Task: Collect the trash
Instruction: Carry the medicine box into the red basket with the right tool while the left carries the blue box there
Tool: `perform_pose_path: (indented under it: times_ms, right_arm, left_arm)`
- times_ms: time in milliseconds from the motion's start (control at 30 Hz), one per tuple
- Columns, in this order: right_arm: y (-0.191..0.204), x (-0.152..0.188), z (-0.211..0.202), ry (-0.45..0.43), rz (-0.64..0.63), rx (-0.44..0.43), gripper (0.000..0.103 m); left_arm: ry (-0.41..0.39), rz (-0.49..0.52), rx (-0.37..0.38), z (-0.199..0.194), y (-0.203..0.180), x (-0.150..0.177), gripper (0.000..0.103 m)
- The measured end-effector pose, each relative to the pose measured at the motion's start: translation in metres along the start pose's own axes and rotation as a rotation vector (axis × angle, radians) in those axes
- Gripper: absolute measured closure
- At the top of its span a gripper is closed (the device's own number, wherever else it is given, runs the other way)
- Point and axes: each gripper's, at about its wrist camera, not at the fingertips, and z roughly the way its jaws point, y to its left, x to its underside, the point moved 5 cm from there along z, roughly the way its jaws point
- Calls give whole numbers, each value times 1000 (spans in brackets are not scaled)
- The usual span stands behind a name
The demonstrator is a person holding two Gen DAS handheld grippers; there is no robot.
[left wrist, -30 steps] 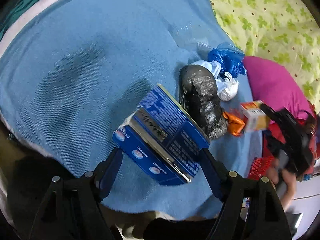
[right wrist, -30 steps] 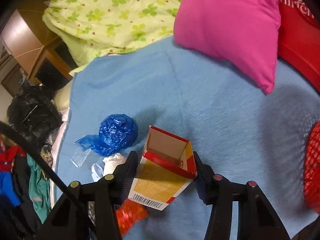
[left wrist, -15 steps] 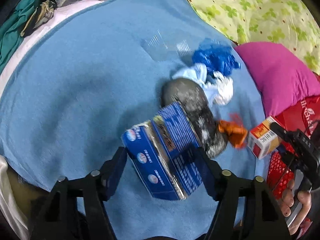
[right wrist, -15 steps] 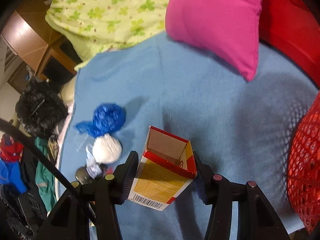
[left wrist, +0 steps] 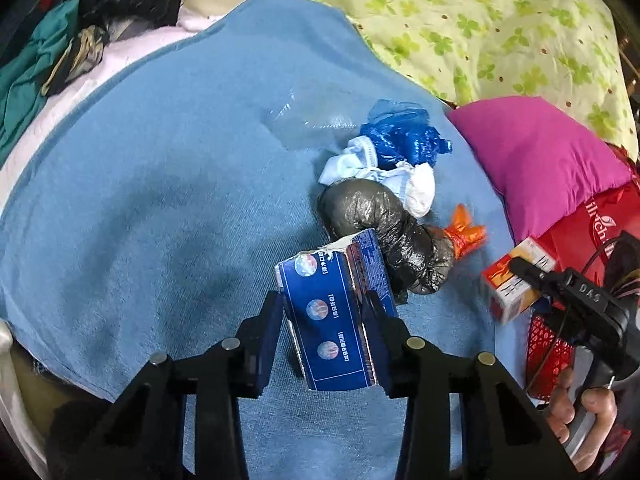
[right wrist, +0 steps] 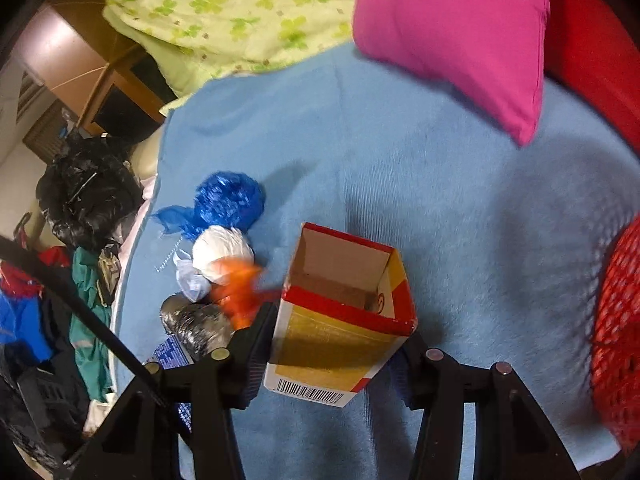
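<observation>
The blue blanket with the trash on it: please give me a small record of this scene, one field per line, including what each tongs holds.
surface: blue blanket on a bed
left tongs: jaws have just been closing, now shut on the flattened blue cardboard box
right tongs: shut on the open red and yellow cardboard carton
loose trash: crumpled blue plastic bag, white plastic bundle, grey-black plastic bag, orange wrapper
container: red mesh basket, at the right edge
nearby: pink pillow

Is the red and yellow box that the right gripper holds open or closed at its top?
Open. In the right wrist view the red and yellow box shows its bare cardboard inside, and nothing is visible in it.
</observation>
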Motion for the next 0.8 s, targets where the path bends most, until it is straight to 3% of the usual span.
perform_pose_path:
  times_ms: [233, 467, 633, 800]
  right_arm:
    - [9, -5, -38, -138, -72, -3, 49]
    - [19, -7, -99, -340, -160, -32, 49]
    - [12, -3, -158, -515, -190, -42, 49]
    - [-23, 3, -214, -676, -149, 11, 49]
  left_arm:
    - [-46, 44, -16, -18, -7, 1, 61]
    - [-172, 150, -17, -66, -36, -8, 61]
    - [-254, 259, 41, -102, -85, -17, 61]
    - [-292, 385, 149, -125, -155, -21, 61]
